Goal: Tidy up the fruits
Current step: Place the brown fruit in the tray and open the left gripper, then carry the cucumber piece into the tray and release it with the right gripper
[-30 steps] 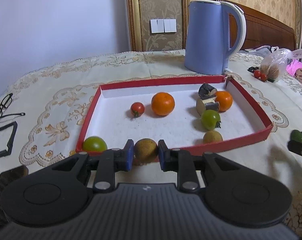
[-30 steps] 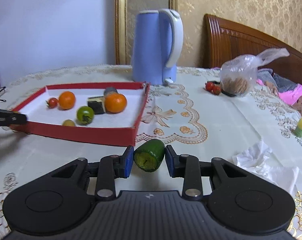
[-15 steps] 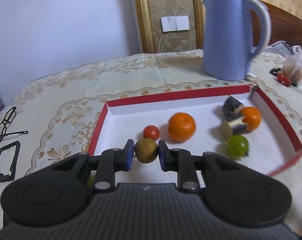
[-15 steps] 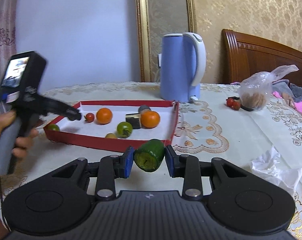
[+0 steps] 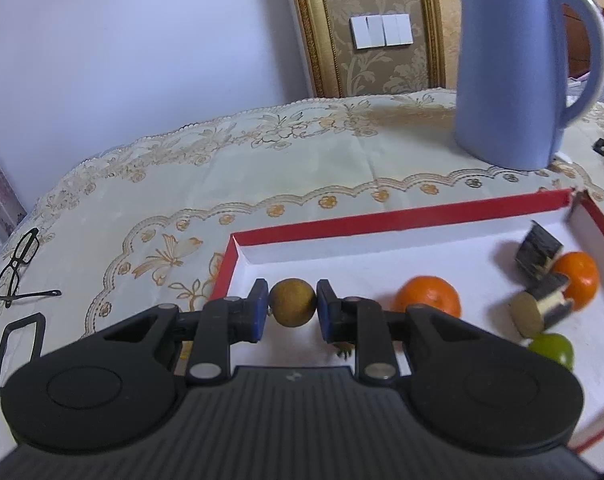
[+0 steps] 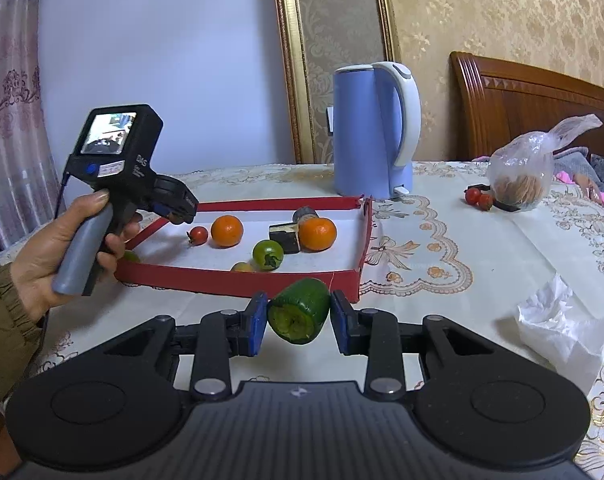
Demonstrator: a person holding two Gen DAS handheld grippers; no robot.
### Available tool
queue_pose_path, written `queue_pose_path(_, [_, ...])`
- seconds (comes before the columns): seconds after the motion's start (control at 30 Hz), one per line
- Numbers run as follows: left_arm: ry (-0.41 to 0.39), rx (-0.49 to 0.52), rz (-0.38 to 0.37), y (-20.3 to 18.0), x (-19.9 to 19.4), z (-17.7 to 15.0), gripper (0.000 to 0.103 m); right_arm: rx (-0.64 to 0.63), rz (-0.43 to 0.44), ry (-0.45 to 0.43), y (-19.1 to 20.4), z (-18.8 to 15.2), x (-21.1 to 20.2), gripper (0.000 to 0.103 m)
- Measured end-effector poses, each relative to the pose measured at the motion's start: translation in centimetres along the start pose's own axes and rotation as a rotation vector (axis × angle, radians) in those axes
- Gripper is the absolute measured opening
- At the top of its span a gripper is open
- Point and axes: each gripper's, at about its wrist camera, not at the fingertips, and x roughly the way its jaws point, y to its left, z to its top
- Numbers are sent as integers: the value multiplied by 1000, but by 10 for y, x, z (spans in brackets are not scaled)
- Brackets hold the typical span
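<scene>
Gripping a small brown fruit (image 5: 292,302) between my left gripper (image 5: 291,306) pads, I hold it above the red tray (image 5: 402,216), tangerine (image 5: 428,296) just right. My right gripper (image 6: 297,316) clamps a green cucumber chunk (image 6: 299,310), tray just beyond.

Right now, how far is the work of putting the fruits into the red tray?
Done: two oranges, a red tomato and a green tomato lie in the red tray. In hand: the left tool holds a brown fruit over the tray; the right tool holds a green piece outside it. Left: releasing both, plus a green fruit beside the tray's left wall.
</scene>
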Motion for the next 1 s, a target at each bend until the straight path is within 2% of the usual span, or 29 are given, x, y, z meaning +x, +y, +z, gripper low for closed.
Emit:
queue_pose_path(0.23, [43, -15, 12, 3, 25, 5, 24, -8, 6, -5, 4, 2, -1, 33])
queue_pose_path(0.4, [68, -35, -12, 7, 33, 4, 26, -4, 13, -8, 7, 4, -1, 33])
queue_pose_path(0.47, [64, -39, -25, 8, 31, 3, 35, -5, 15, -6, 8, 5, 1, 33])
queue_pose_path(0.53, [48, -37, -26, 9, 27, 2, 58, -8, 21, -3, 11, 6, 4, 33])
queue_pose_path(0.57, [36, -32, -23, 9, 24, 2, 61, -11, 23, -2, 12, 7, 6, 33])
queue_pose_path(0.9, [3, -6, -41, 13, -9, -10, 62, -48, 63, 11, 31, 15, 32, 33])
queue_pose_path(1.0, [9, -14, -64, 15, -18, -17, 67, -58, 68, 17, 35, 16, 40, 33])
